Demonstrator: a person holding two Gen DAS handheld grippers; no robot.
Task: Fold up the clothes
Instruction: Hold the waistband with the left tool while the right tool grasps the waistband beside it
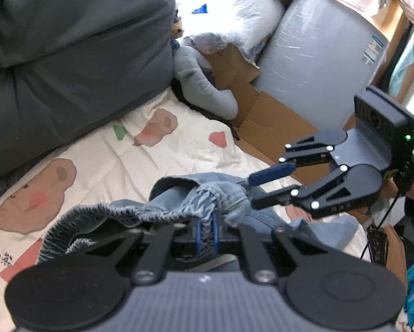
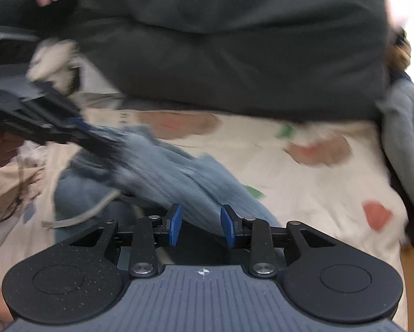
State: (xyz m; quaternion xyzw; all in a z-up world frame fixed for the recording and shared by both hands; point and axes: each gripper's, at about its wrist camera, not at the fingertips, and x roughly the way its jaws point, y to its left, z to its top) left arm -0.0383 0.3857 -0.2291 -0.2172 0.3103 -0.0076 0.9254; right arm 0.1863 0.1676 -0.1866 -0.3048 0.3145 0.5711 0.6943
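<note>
A light blue denim garment with a gathered elastic waistband lies bunched on the printed bed sheet. My left gripper is shut on the waistband, which is pinched between its blue pads. In the right wrist view the left gripper appears blurred at upper left, holding up the denim garment. My right gripper is open, and a fold of the denim runs into the gap between its spread blue pads. Seen from the left wrist, the right gripper comes in from the right, its tips at the cloth's edge.
A dark grey duvet is piled along the far side of the bed. A grey plush toy, flattened cardboard and a wrapped grey roll sit beyond the bed's corner. A beige garment lies at left.
</note>
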